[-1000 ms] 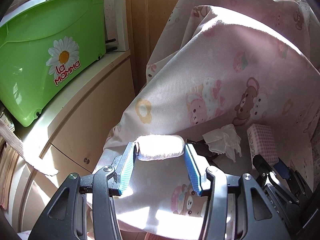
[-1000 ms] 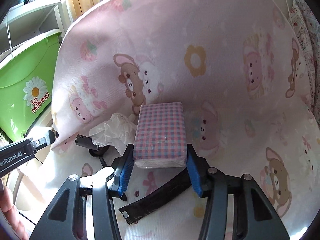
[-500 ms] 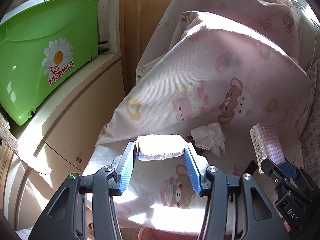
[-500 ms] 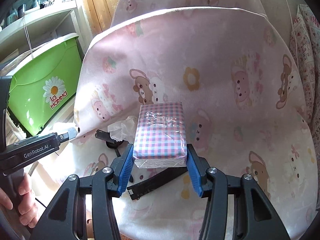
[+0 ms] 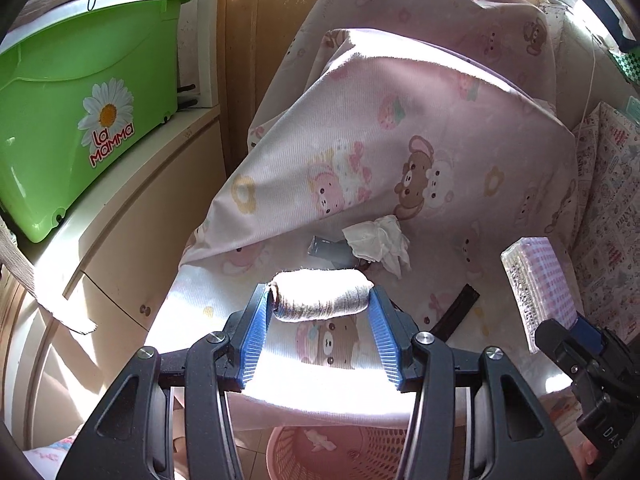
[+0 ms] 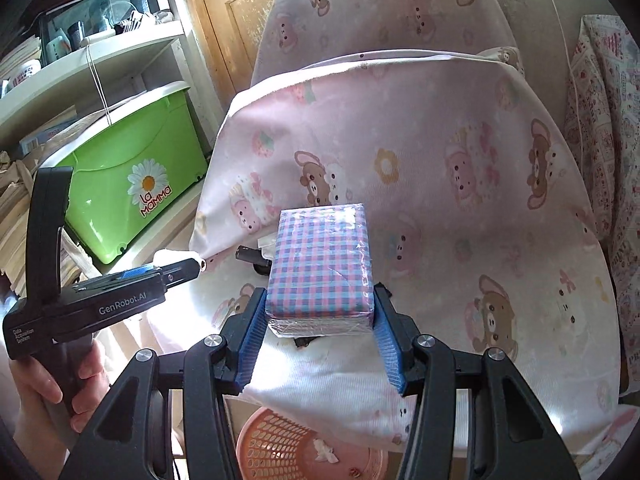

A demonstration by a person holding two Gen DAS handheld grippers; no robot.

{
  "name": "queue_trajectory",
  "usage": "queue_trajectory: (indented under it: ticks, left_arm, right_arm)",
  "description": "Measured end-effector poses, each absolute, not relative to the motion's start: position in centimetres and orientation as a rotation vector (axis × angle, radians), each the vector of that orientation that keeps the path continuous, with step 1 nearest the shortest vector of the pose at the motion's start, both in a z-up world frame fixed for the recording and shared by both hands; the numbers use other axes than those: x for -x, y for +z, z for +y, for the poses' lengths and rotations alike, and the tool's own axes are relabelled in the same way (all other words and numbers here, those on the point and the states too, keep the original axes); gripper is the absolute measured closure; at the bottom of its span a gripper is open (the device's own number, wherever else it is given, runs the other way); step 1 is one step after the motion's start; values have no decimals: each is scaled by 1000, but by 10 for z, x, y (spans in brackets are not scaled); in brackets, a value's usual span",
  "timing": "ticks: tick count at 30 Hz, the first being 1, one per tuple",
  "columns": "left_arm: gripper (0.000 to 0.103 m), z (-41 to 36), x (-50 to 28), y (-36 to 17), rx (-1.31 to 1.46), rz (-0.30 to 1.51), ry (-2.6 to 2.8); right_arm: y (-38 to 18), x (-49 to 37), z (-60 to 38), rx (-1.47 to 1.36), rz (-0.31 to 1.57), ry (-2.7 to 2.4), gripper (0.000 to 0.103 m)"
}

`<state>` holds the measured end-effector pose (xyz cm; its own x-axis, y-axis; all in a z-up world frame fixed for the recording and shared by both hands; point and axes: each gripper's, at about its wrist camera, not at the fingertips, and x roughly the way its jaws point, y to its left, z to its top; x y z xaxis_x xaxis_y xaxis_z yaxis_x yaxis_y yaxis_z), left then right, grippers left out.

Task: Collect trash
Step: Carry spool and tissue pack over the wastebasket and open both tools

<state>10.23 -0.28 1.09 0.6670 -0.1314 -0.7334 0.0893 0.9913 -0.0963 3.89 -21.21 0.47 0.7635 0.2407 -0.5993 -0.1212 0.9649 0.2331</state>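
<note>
left tool (image 5: 322, 306) grips white roll (image 5: 320, 294) | right tool (image 6: 320, 314) grips checked pack (image 6: 322, 264) | bear-print sheet (image 6: 440, 160) ahead | pink basket (image 6: 280, 448) below | green tub (image 5: 72, 112) left

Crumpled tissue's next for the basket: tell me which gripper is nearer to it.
Left. The left gripper, holding a paper roll, sits just before the crumpled tissue; the right gripper is off to the side.

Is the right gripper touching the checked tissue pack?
Touching. The right wrist view shows both blue pads of the right gripper pressed against the sides of the checked tissue pack.
</note>
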Motion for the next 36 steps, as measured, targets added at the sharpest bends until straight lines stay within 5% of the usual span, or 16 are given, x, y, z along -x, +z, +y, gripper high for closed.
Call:
queue_trajectory:
  ticks: [29,36]
  left_arm:
    - [55,18,-31,-31,111,960,-134]
    - [55,31,-42,-73,242,1143,-136]
  right_arm:
    - [-54,28,-151,-93,902,361,49]
    - [-87,19,-144,-58,1020,342,49]
